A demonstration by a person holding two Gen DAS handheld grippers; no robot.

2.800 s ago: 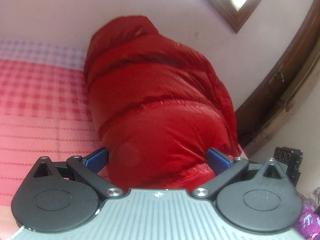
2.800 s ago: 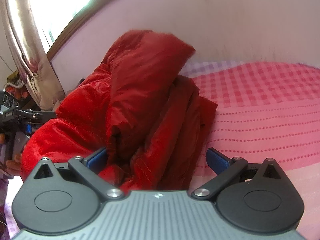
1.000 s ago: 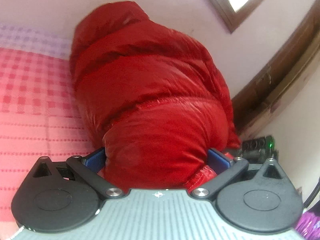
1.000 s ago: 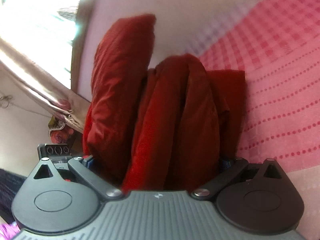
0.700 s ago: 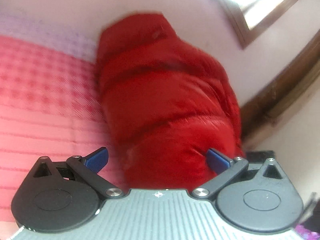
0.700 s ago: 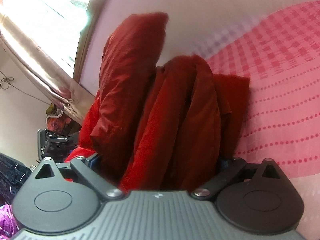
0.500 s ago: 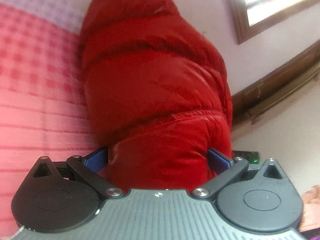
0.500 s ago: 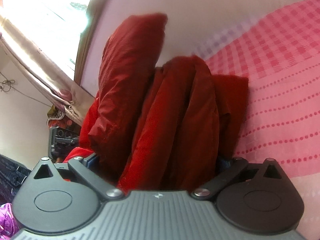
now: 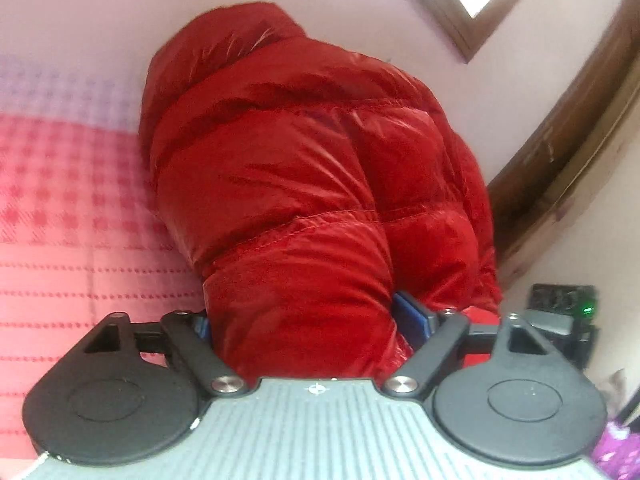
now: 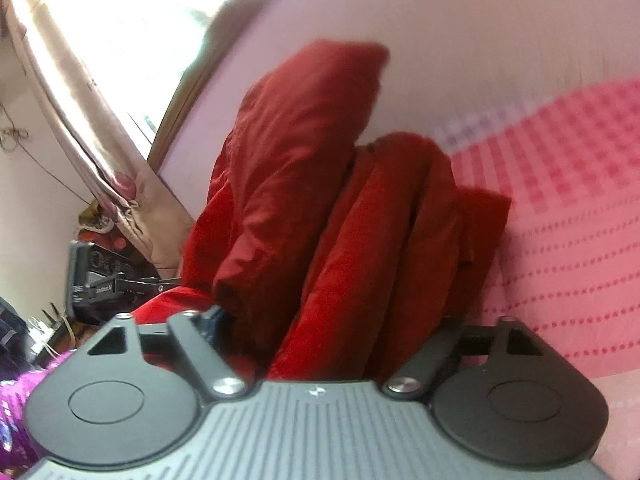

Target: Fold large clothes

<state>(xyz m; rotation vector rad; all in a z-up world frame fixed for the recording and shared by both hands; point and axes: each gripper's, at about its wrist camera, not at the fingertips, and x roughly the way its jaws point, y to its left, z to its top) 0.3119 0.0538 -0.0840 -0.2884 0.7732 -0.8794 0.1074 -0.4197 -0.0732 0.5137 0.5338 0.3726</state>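
A shiny red puffer jacket [image 9: 304, 184] lies bunched on a pink checked bed cover [image 9: 68, 208]. My left gripper [image 9: 310, 320] is shut on the jacket's near end; the padded fabric bulges between the blue pads [image 9: 412, 314]. In the right wrist view the same jacket [image 10: 360, 216] stands in thick upright folds. My right gripper [image 10: 332, 328] is shut on those folds, which hide its fingertips. The other gripper [image 10: 108, 276] shows at the left of the right wrist view, past the jacket.
The bed cover [image 10: 568, 240] stretches right in the right wrist view. A pale wall [image 9: 120, 12] runs behind the bed. A wooden window frame [image 9: 560, 152] and a curtain [image 10: 80, 120] stand beside the jacket. Purple cloth [image 10: 16, 400] lies low at the left.
Both grippers closed on the jacket over the last seconds. The left gripper's jaws have drawn closer together on the padding. The jacket was lifted and shifted, and both views swung.
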